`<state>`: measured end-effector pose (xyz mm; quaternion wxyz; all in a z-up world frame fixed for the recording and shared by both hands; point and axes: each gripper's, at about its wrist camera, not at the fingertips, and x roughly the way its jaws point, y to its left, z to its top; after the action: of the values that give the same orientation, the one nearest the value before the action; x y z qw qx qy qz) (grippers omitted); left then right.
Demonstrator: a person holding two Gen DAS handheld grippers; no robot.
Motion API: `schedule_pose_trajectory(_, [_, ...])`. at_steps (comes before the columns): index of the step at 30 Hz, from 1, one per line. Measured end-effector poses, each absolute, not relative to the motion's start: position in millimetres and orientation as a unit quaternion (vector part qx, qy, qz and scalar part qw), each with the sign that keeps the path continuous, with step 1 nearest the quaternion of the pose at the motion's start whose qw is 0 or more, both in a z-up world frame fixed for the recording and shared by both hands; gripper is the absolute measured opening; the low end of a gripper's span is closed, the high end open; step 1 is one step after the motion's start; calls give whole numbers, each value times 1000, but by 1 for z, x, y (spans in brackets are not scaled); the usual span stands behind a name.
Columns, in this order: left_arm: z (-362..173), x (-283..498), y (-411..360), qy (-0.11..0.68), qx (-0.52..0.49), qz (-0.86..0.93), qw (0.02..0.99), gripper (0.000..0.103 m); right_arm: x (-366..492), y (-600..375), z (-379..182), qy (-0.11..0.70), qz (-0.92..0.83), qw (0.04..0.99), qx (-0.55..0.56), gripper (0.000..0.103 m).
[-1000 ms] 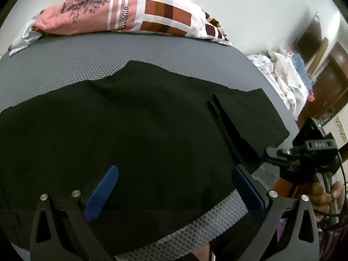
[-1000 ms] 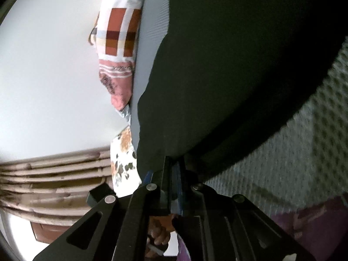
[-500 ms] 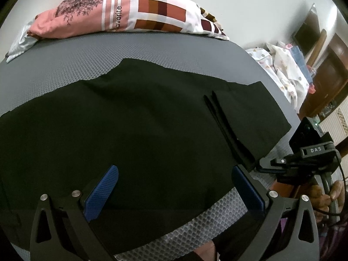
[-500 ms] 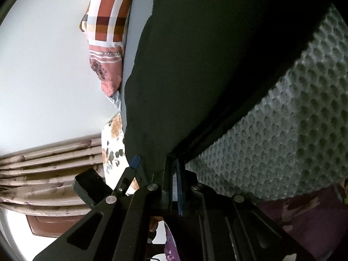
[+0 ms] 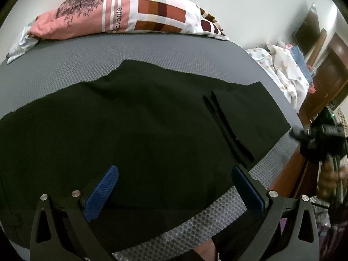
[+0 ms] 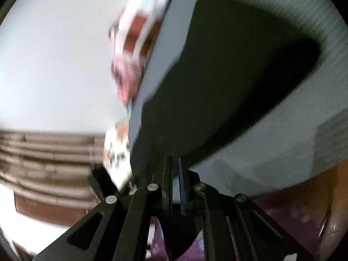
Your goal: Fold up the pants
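L wrist view
- Pants: black pants [image 5: 141, 130] are lying spread flat across grey mattress [image 5: 65, 65], well short of patterned pillow [image 5: 141, 15] at far edge.
- Fold so far: right end is already lying doubled over as a flap [image 5: 250, 113], w/ dark seam lines beside it; rest is lying in a single spread.
- L claw: left gripper [image 5: 175, 169] is hovering over near hem, jaws standing wide, blue pads apart, nothing between them.
- R claw, seen from here: right gripper [image 5: 293, 131] is sitting at flap's outer corner, by mattress edge; blurred, so contact can't be told. Person's hand [image 5: 328, 178] is holding its handle.

R wrist view
- Pic quality: heavily smeared, details are washing out.
- R claw: jaws are standing v. narrow, only a thin slit, and have just been opening a touch. Slit is looking pale; no cloth plainly inside. Pants edge is lying right at the tips.
- Pants: dark sheet is stretching away ahead of the tips over grey mattress.

Judgement
- Step: prob. between folds; one end fold is done, R claw is prob. letting go of its corner.
- Next: likely calling for both claws to be pinching near-edge corners, L closing on hem first, then carrying cloth over evenly w/o dragging the flap open.
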<state>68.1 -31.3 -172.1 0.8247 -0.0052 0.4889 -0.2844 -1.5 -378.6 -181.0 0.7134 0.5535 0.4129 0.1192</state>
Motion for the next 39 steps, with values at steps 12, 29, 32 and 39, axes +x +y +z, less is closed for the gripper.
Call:
schedule_pose_trajectory(12, [-135,70,2,461,-32,-251,850,103,13,-432,-210,411,37,728,547,0])
schedule_pose_trajectory(29, [-135,71,52,449,-67,-187,871,103,141,-453,-175,481,32,798,362,7])
schedule_pose_trajectory(32, [-140,70,47,455,-53,-191,868,103,143,-457,-190,491,8,796,354,0])
schedule_pose_trajectory(39, [-151,74,44,472,-54,-192,859,103,124,-460,-181,445,25,810,382,8])
